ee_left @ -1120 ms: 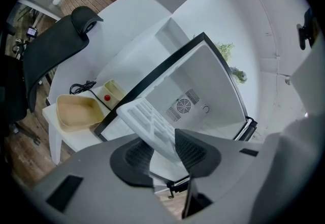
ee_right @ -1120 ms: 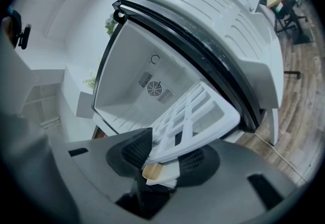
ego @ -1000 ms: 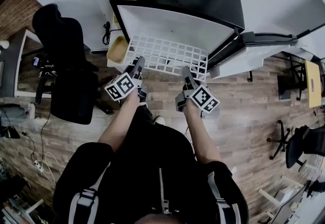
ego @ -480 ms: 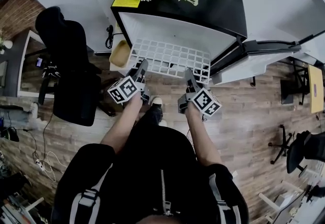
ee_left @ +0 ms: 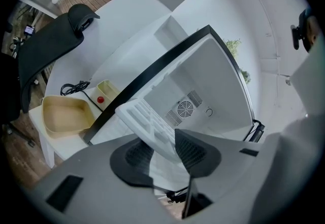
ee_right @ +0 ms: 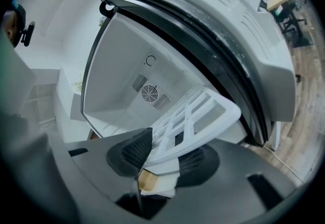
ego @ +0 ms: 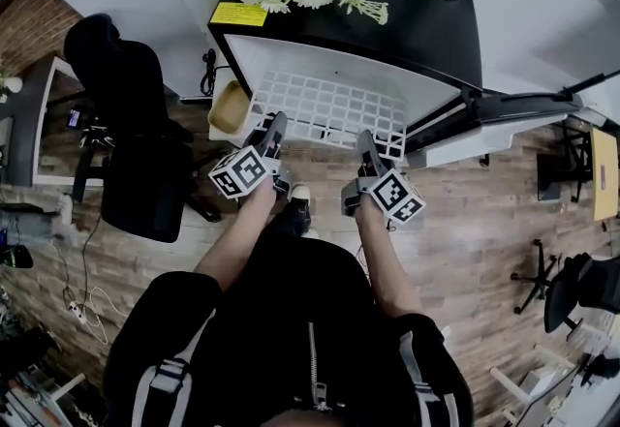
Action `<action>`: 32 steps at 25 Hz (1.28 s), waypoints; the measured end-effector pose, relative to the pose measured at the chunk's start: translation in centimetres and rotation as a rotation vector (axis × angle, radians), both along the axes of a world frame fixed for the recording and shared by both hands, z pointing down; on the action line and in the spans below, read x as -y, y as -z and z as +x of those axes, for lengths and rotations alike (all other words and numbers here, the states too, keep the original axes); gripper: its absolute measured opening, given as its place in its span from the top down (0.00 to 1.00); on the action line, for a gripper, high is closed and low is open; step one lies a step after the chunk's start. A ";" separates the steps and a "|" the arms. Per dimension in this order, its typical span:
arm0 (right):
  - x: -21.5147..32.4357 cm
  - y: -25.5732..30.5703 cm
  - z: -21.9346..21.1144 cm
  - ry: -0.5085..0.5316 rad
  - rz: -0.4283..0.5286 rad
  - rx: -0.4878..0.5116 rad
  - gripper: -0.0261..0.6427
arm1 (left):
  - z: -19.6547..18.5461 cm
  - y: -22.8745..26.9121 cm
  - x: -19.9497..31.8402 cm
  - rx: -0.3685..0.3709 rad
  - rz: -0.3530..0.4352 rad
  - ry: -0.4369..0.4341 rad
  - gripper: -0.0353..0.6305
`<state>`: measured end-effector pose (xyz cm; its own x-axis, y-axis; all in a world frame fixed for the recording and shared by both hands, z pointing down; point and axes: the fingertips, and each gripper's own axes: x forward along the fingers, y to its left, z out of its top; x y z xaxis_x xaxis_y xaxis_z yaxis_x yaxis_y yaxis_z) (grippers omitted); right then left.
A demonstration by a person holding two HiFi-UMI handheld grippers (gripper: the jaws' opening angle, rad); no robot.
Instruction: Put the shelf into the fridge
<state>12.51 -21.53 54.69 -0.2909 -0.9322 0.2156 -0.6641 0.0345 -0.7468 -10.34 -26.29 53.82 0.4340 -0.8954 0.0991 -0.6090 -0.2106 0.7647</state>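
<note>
Head view: left tongs (ego: 275, 123), right tongs (ego: 365, 138) clamp shelf (ego: 329, 106) at near edge (fridge (ego: 334, 59) open).

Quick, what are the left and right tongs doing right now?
Left tongs: closed on the white shelf, at its near edge.
Right tongs: closed on the same shelf's near edge.

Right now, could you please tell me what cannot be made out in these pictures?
- Head view: near edge of the shelf, hidden under the left claw and right claw.
- Head view: whether the shelf's sides rest on anything in the fridge; white on white, too small.
- Left gripper view: the red thing in the small tray; too small to name.
</note>
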 end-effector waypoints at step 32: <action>4.2 -0.5 1.0 -0.048 -0.005 0.023 0.74 | 1.0 -0.5 4.2 -0.008 0.002 -0.012 0.73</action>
<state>13.54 -25.72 55.22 -0.2512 -0.9440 0.2140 -0.6475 -0.0004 -0.7621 -9.33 -30.48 54.35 0.4455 -0.8904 0.0937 -0.6002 -0.2194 0.7692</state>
